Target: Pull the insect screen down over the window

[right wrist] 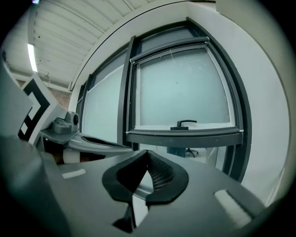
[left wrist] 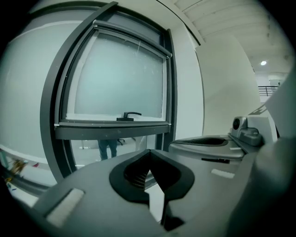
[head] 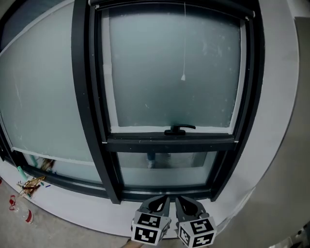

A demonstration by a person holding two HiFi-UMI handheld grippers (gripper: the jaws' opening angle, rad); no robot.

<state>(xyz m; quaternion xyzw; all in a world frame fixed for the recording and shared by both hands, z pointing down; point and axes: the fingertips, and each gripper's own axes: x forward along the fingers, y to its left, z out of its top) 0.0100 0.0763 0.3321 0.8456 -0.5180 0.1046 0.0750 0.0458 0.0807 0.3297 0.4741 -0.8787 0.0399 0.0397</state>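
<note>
The dark-framed window (head: 104, 141) fills the head view, its frosted upper pane uncovered. A thin pull cord with a small white toggle (head: 183, 77) hangs from the pale bar (head: 169, 6) along the top of the frame. A black handle (head: 179, 130) sits at the foot of the upper pane. Low in the head view my left gripper (head: 158, 205) and right gripper (head: 188, 207) are side by side, below the sill and apart from the window. Both are shut with nothing between the jaws, as the left gripper (left wrist: 149, 156) and right gripper (right wrist: 147, 157) show in their own views.
A small clear lower pane (head: 164, 167) sits under the handle, with a person's legs (left wrist: 107, 147) showing in it. Litter and small bottles (head: 23, 191) lie on the floor at the left. A white wall (head: 276, 145) borders the window on the right.
</note>
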